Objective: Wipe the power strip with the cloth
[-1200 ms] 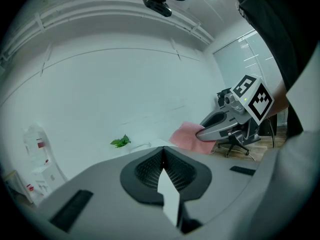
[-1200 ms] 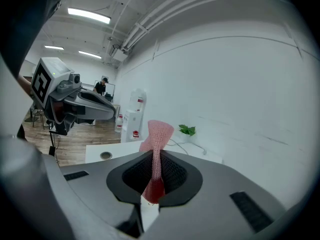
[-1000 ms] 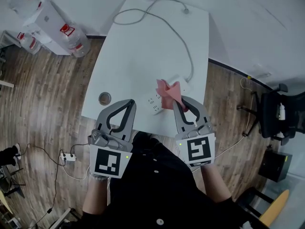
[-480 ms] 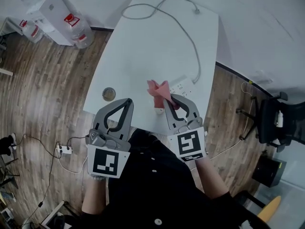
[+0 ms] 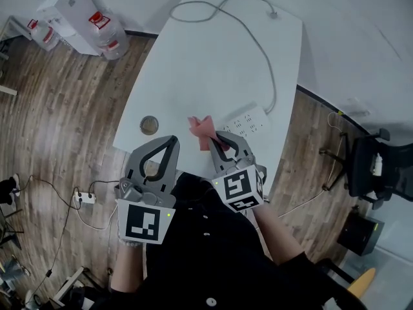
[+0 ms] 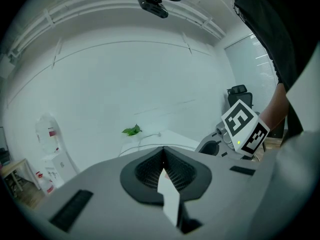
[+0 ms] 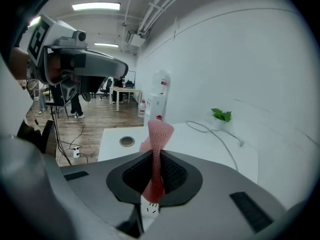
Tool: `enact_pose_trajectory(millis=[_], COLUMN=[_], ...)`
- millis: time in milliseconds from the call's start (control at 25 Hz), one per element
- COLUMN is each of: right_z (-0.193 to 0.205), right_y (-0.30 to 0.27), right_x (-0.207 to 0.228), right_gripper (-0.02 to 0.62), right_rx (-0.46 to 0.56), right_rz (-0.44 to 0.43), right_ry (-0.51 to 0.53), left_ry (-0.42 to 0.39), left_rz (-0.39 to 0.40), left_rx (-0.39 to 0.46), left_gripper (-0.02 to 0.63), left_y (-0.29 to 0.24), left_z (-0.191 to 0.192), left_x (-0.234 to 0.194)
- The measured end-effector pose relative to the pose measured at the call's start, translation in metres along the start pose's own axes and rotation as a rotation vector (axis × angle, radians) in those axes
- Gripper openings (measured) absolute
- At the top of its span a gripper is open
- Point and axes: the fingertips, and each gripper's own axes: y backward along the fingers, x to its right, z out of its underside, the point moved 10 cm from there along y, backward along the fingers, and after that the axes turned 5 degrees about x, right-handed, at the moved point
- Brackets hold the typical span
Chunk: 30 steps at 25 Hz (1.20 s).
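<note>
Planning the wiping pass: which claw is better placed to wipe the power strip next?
Right. The right claw is shut on the pink cloth, just beside the power strip. The left claw is shut, empty, and farther from it.

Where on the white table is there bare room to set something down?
The broad middle of the table, between its left edge and the cable, beyond the round disc. Crowded: the near edge, with power strip, cloth and right gripper.
</note>
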Motion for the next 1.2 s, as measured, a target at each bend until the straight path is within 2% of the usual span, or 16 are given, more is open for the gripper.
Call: enact_pose_trajectory(millis=[560,1200], right_z=[0.036,0.065], right_y=[-0.044,-0.065], right_x=[-0.019,-0.019], right_gripper=[0.051,0.051], right_rx=[-0.124,-0.228], right_rz=[-0.106,-0.108], right_ry=[0.034,0.064], left_ry=[0.032,0.031], left_rz=[-0.025,-0.015], left_rx=[-0.041,-0.042], left_gripper=[0.014,0.014], left_y=[0.006,0.008], left_z=[0.012,0.015], left_x=[0.0,0.003])
